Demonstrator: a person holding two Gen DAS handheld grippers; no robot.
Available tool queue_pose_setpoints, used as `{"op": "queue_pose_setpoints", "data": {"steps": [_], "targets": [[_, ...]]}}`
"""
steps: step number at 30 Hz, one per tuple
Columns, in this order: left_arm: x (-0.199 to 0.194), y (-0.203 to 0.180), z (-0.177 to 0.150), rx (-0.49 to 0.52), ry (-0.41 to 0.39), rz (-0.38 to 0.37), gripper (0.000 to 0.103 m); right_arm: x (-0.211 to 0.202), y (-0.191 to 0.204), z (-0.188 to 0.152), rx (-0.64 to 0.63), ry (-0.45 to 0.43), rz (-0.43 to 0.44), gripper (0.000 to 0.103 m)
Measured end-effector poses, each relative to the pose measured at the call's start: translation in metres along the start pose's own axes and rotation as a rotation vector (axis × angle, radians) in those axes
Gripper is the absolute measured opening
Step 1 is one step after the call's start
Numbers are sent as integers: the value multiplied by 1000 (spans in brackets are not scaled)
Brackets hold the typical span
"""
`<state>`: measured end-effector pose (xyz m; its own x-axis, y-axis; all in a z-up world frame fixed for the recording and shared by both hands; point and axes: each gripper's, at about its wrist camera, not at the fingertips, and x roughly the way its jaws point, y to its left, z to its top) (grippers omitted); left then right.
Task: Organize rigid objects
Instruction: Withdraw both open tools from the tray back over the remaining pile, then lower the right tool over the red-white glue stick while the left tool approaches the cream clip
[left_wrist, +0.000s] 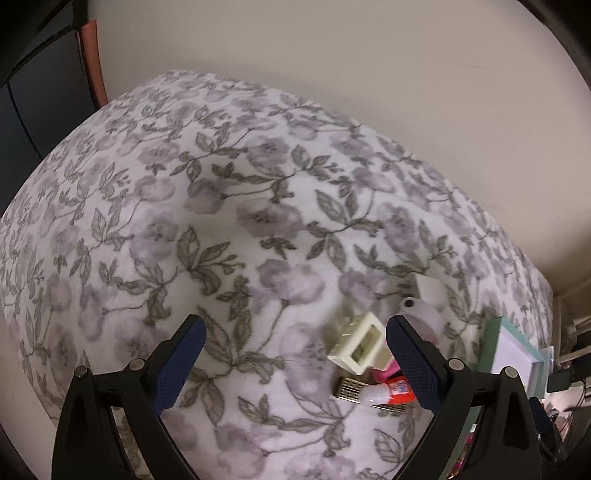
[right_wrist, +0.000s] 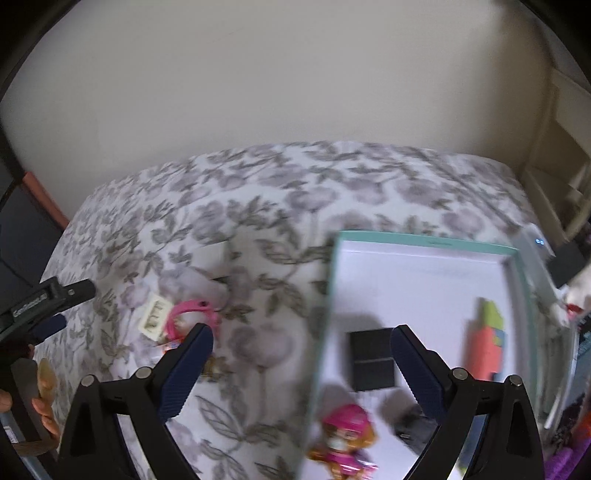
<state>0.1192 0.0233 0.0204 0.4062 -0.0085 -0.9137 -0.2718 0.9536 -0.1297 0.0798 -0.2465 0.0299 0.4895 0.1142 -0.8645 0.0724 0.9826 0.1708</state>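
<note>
A cluster of small objects lies on the floral bedspread (left_wrist: 221, 229): a cream rectangular item (left_wrist: 360, 349), a red-and-white tube (left_wrist: 388, 391), a gold patterned piece (left_wrist: 349, 389) and a white box (left_wrist: 426, 290). My left gripper (left_wrist: 295, 354) is open and empty, just left of the cluster. A teal-rimmed white box (right_wrist: 424, 240) holds a black block (right_wrist: 371, 360), a pink toy figure (right_wrist: 343, 439) and an orange-and-green toy (right_wrist: 487, 339). My right gripper (right_wrist: 303, 362) is open and empty over the box's left rim. A pink ring (right_wrist: 192, 314) lies by the cream item (right_wrist: 153, 314).
A beige wall (right_wrist: 295, 92) backs the bed. The teal box also shows in the left wrist view (left_wrist: 513, 350) at the bed's right edge. Clutter and shelving (right_wrist: 561, 177) stand to the right. The left gripper's body (right_wrist: 40, 306) shows at the right wrist view's left edge.
</note>
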Motion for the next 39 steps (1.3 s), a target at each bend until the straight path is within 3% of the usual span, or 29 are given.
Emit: {"op": "queue_pose_setpoints", "data": {"steps": [11, 19, 39], "targets": [[41, 0, -1, 67, 110, 96, 98, 51, 58, -12, -112, 81, 59, 98], [60, 8, -6, 72, 167, 130, 98, 67, 74, -20, -149, 98, 93, 98], [63, 17, -9, 43, 192, 97, 98, 76, 92, -28, -175, 106, 122, 98]]}}
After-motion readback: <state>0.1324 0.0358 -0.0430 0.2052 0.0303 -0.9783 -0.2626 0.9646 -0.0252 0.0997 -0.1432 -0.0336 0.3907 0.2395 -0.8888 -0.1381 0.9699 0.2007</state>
